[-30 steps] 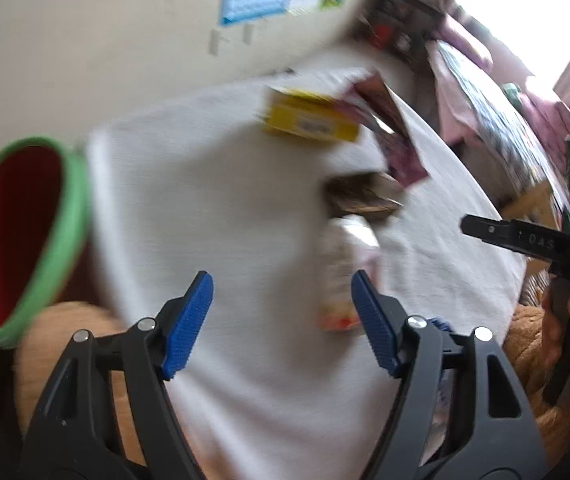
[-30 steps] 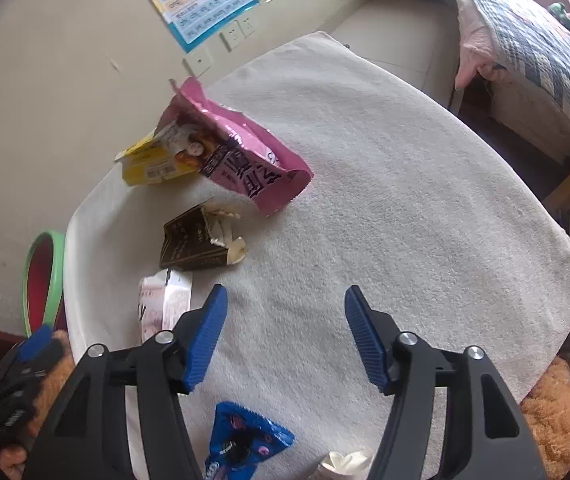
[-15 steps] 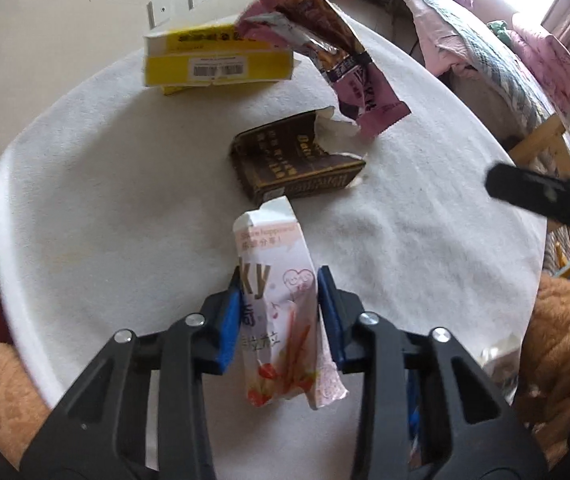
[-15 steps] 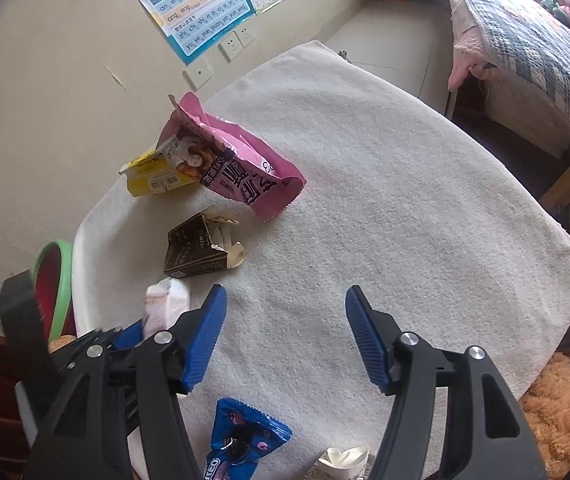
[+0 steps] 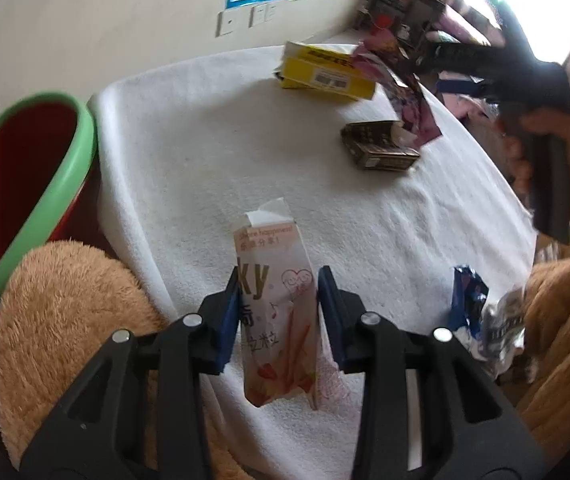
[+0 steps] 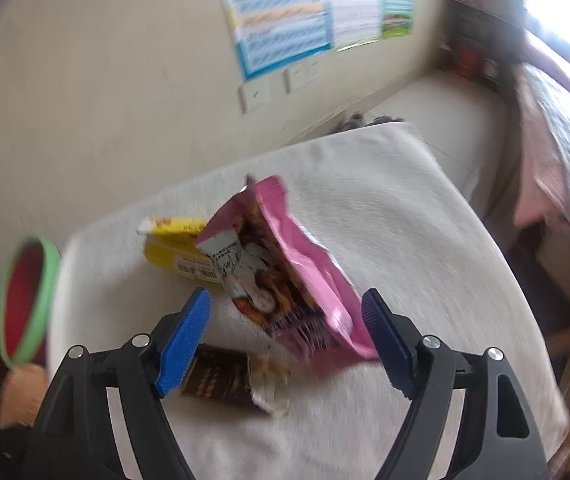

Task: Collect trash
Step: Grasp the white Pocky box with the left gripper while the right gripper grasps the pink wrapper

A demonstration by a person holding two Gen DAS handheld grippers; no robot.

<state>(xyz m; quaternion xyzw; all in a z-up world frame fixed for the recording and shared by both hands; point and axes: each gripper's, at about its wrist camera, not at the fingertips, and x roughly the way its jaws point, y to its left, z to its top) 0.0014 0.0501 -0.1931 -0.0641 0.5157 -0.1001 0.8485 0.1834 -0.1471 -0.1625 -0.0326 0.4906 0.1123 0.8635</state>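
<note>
We are clamping the left gripper (image 5: 277, 312) across the pink box (image 5: 275, 312), its long axis running along the fingers and the bin (image 5: 29, 184) lying to its left, while the empty right gripper (image 6: 285, 340) is opening over the pink bag (image 6: 285, 264).

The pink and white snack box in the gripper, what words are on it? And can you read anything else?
"ky", large letters on the pink and white snack box in the left gripper.
"Share happiness!", small and faint, near that box's top.
Chinese characters on the box: too unclear to quote.
Yellow cardboard box: barcode and print, too small.
Dark brown carton, pink foil bag, blue wall poster: blurred, unreadable.
</note>
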